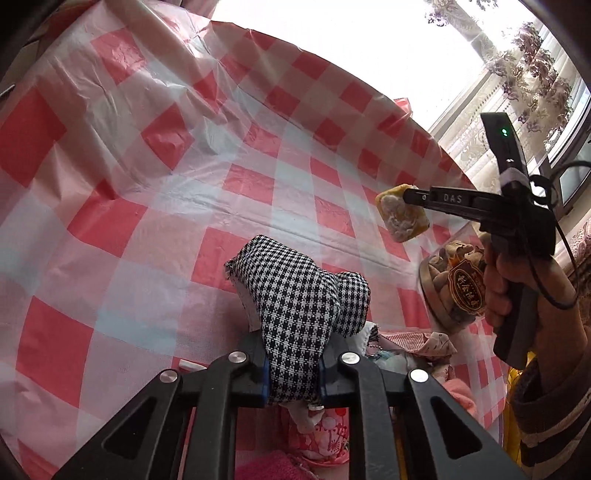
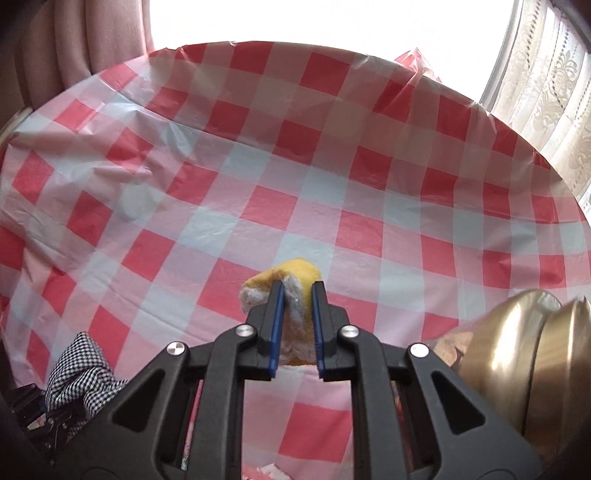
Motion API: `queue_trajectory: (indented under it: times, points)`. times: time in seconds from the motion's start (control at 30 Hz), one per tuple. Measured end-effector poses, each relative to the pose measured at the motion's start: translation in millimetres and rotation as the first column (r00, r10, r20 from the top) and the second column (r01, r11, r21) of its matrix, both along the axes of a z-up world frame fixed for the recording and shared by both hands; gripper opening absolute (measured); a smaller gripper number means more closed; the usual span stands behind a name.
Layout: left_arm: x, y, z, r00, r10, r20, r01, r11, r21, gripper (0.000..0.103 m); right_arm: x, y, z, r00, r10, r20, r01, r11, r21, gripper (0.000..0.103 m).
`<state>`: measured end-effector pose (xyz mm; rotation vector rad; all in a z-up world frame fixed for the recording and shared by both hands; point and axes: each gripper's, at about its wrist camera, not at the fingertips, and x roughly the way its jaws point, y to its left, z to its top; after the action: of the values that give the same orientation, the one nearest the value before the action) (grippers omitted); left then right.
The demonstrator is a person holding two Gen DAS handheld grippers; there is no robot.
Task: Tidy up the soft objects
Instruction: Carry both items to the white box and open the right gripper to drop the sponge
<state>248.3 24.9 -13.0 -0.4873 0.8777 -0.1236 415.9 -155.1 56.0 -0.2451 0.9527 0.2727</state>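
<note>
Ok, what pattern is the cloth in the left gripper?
Black-and-white houndstooth check on the cloth, clearest in the left wrist view.

A table under a red-and-white checked plastic cloth (image 2: 280, 177); a gold-lidded jar (image 1: 452, 291) lies near its edge.

A home, most likely a living room: lace curtains (image 1: 532, 74) with a floral pattern hang at the bright window at upper right, pink drapes (image 2: 107, 33) at upper left, and a red-and-white checked plastic cloth (image 2: 295, 184) covers the desk.
</note>
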Motion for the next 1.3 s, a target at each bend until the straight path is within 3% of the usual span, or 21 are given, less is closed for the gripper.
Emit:
queue_trajectory:
  times: [0.23, 0.53, 0.83, 1.3]
  points:
    - [-19.6, 2.4, 19.9, 0.997, 0.034, 0.075, -0.035, 0.999, 0.002, 0.018, -72.8, -27.4, 33.1, 0.999, -0.009, 0.041, 0.004, 0.993, 0.122, 0.017]
    - [-64.2, -5.5, 45.4, 0.987, 0.062, 0.150, -0.060, 0.998, -0.018, 0.018, -169.2, -81.8, 56.7, 0.993, -0.083, 0.083, 0.065, 0.978, 0.200, 0.017]
    - [-107.9, -27.3, 54.2, 0.983, 0.051, 0.177, -0.048, 0.999, -0.019, 0.018, -244.6, -132.1, 41.9, 0.988, -0.150, 0.043, 0.138, 0.969, 0.204, 0.017]
    - [-152.5, -104.3, 71.2, 0.974, -0.119, 0.191, 0.122, 0.992, -0.003, 0.018, -316.9, -207.9, 24.8, 0.963, -0.269, 0.014, 0.261, 0.945, 0.200, 0.017]
